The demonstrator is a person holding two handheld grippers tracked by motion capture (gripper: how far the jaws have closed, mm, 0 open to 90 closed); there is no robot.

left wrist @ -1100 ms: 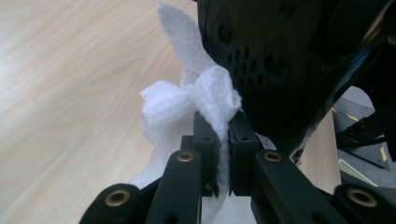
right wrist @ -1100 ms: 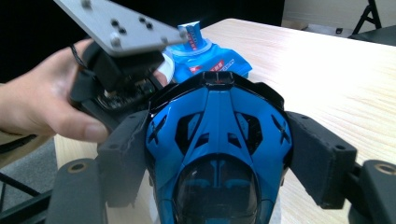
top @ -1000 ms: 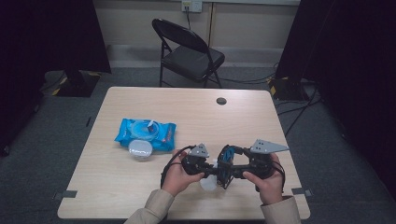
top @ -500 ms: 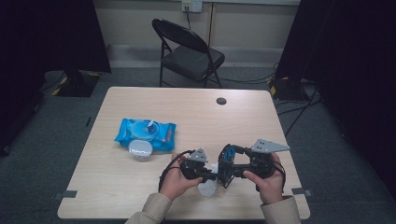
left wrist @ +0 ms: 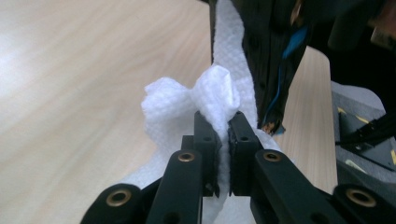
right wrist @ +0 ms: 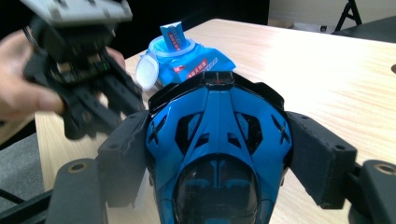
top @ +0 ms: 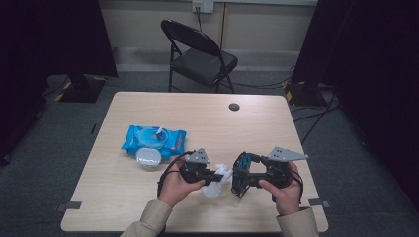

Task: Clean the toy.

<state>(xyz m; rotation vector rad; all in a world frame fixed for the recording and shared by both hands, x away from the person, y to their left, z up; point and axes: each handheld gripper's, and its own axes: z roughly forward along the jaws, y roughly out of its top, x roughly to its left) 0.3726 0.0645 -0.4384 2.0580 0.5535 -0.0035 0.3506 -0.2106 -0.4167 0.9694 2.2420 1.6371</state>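
Over the near edge of the light wood surface (top: 148, 207), a crumpled white paper wipe (left wrist: 187, 100) is clamped in the left tongs (left wrist: 223, 122), just beside the glossy blue toy car (right wrist: 217, 140) gripped upright in the right tongs (right wrist: 217, 154).

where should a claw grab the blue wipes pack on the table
Probably across the flat body of the wipes pack, at a short end and coming from above. It lies flat on the table, its lid stands open, and a wipe sticks up from the middle, so the ends look like the freest soft parts to pinch.
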